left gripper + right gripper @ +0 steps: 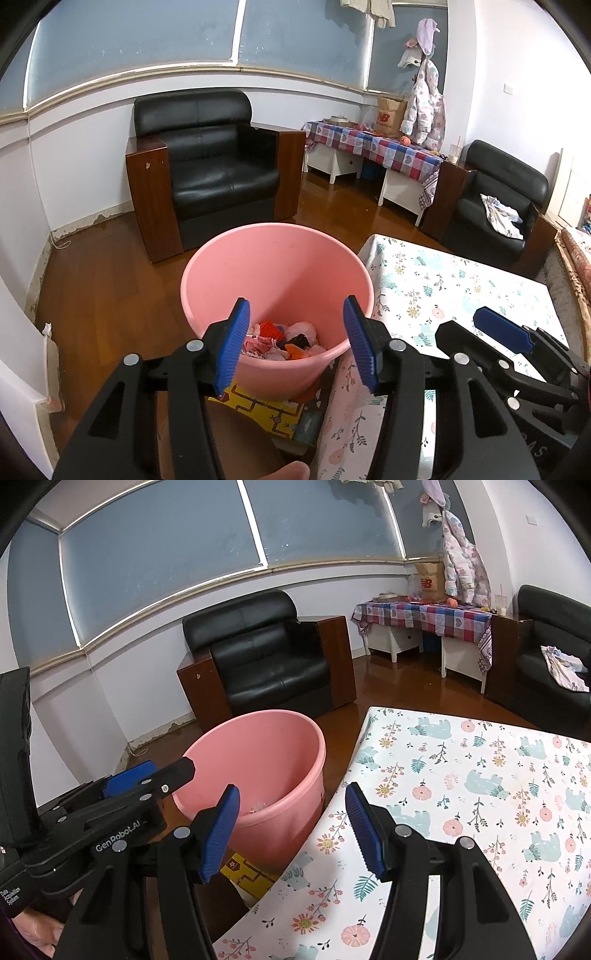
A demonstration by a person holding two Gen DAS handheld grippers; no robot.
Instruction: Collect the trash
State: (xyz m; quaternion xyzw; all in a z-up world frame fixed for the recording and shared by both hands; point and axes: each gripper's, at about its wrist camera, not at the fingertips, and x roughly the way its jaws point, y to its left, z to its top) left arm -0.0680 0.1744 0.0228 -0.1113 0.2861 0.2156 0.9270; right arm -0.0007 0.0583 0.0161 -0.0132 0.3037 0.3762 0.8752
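Trash (280, 341) lay in the pink bucket (275, 266) beside the tabletop (480, 775), left gripper (295, 343) above it and right gripper (291, 829) at the cloth's edge, both spread and empty; drop looked done, next likely finding more trash.

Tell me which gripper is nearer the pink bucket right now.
Left. The left gripper hangs open over the pink bucket, above the trash inside. The right gripper sits open beside it, by the floral table's edge.
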